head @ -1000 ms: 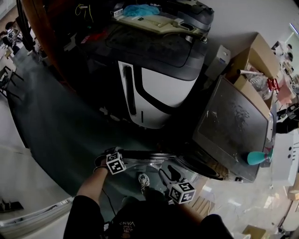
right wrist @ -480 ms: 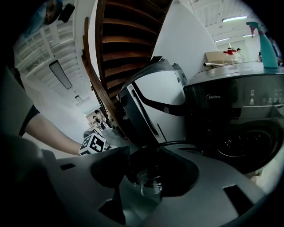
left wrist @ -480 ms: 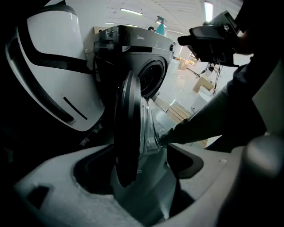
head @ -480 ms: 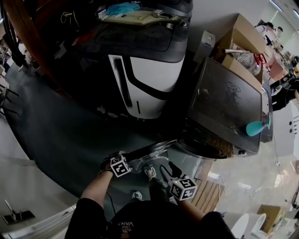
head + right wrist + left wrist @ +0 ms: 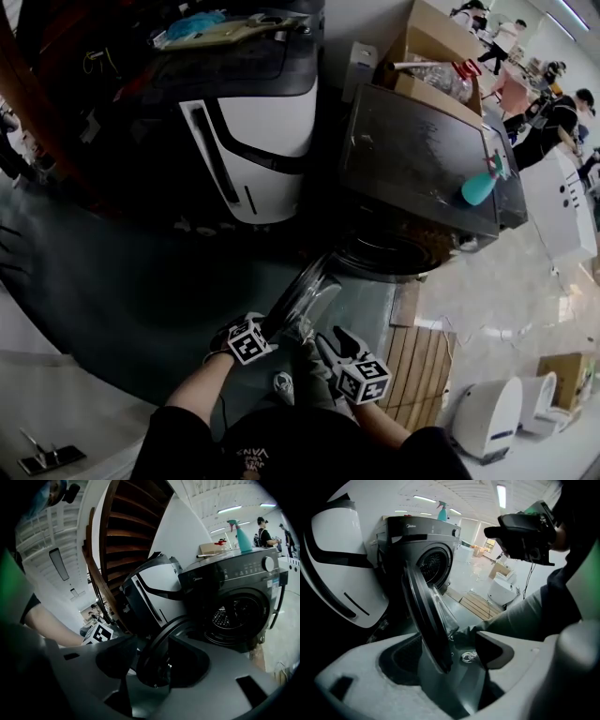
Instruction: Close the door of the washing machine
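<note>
The dark grey washing machine (image 5: 422,169) stands at the right, with its drum opening (image 5: 394,253) facing me. Its round glass door (image 5: 302,289) stands swung out, edge-on to me. My left gripper (image 5: 272,326) is open at the door's near edge. In the left gripper view the door rim (image 5: 429,620) runs between the spread jaws of the left gripper (image 5: 445,660). My right gripper (image 5: 333,345) is beside it, also open. In the right gripper view the door ring (image 5: 161,644) sits between the jaws of the right gripper (image 5: 154,665), and the machine (image 5: 234,583) is behind.
A white-and-black appliance (image 5: 253,141) stands to the machine's left. A teal spray bottle (image 5: 478,186) sits on the machine and cardboard boxes (image 5: 441,47) are behind it. A wooden slat pallet (image 5: 417,361) and a white unit (image 5: 487,412) lie on the floor at the right.
The door has swung from lying wide open to standing edge-on, nearer the drum. My view has shifted so the machine now sits higher and more central. Both grippers stay at the door's edge.
</note>
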